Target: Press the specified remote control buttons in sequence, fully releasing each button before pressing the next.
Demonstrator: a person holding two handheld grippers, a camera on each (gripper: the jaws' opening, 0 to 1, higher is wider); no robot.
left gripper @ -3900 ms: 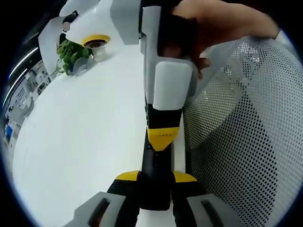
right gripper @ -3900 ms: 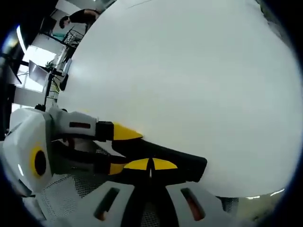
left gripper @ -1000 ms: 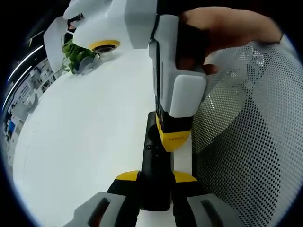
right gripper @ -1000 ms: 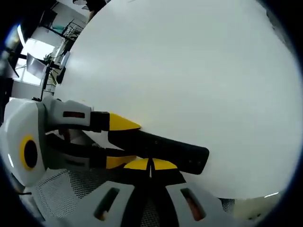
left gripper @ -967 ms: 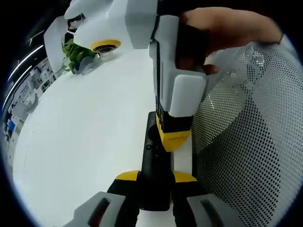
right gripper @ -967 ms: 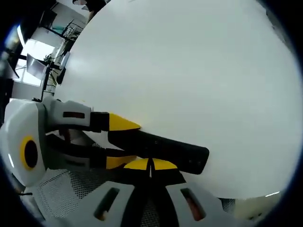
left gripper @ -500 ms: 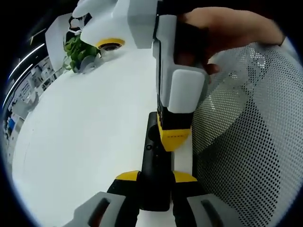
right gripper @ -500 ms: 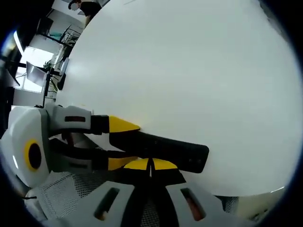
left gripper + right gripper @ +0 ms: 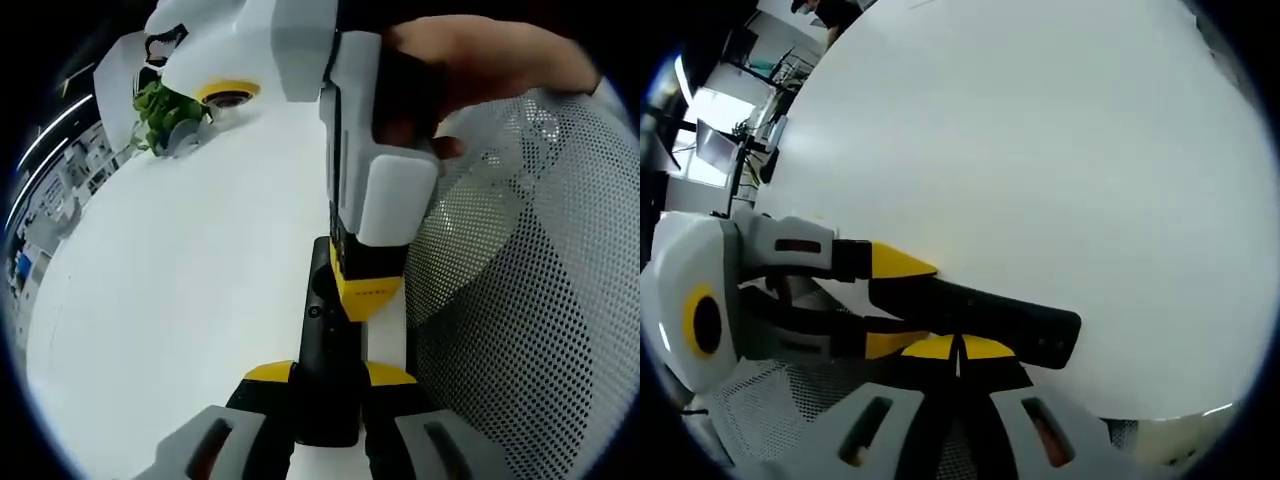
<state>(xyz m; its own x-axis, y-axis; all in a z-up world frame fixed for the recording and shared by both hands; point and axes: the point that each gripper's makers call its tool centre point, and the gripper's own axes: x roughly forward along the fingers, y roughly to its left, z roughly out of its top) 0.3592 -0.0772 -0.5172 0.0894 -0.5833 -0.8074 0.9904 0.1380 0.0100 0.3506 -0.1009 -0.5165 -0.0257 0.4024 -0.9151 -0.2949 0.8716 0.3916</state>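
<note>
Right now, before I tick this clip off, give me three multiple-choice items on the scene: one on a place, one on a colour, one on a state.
1. Where does the potted green plant stand?
A. on the mesh chair
B. at the far edge of the white table
C. on the remote

2. What colour are the tips of the left tool?
A. red
B. blue
C. yellow

3. How is the black remote held?
A. clamped between the left tool's jaws
B. lying free on the table
C. in a bare hand

Answers:
1. B: in the left gripper view the plant sits at the table's far edge.
2. C: yellow pads flank the remote.
3. A: both jaws close on its near end, while the right tool, jaws together, meets its top face.
</note>
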